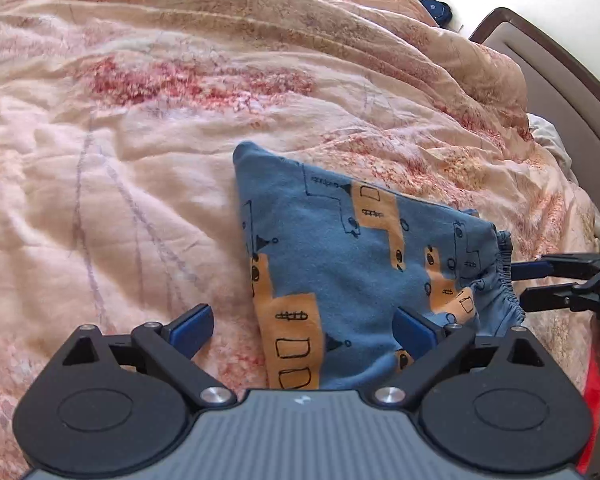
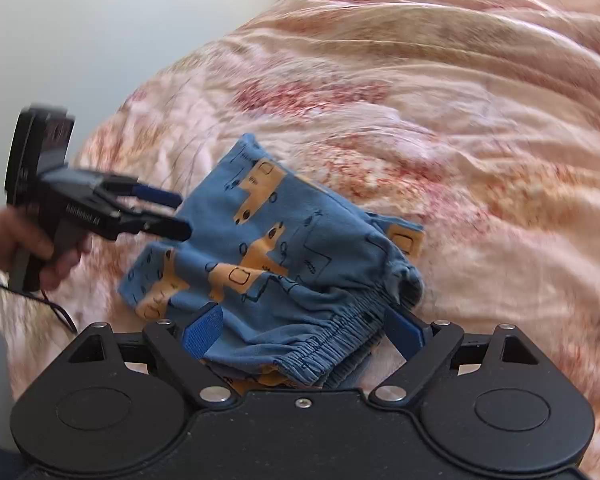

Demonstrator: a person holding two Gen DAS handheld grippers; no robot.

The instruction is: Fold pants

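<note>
A: What is getting lost from sight here?

B: The near edge of the pants (image 1: 352,264) is slipping under each gripper's body, so the fold closest to the cameras is staying hidden. In the right wrist view the quilt (image 2: 440,120) is smearing with blur, and the left gripper (image 2: 182,216) is looking soft at its tips. A person's hand (image 2: 28,248) is wrapping its handle, cut off at the frame edge, with a thin dark cord trailing below it.

A: And the grippers themselves?

B: Both are standing released. The left gripper (image 1: 304,326) is spreading wide, one finger over bare quilt and the other over the blue cloth, neither pad pressing. The right gripper (image 2: 302,326) is straddling the elastic waistband (image 2: 332,344), which is lying between its fingers without being pinched. From the left wrist view the right gripper (image 1: 520,284) is reaching in from the right edge, just beside the waistband.

A: Where are the pants lying?

B: Folded into a compact bundle on the quilt (image 1: 140,160), blue with orange truck prints, the gathered waistband facing the right gripper.

A: Anything else around?

B: A dark blue object (image 1: 436,10) is sitting far off beyond the quilt, too small to identify. A brown padded headboard (image 1: 556,80) is curving along the right, with a pale pillow (image 1: 552,140) peeking out beside it. A plain light wall (image 2: 100,20) is filling the background, with a curtain strip at the top.
</note>
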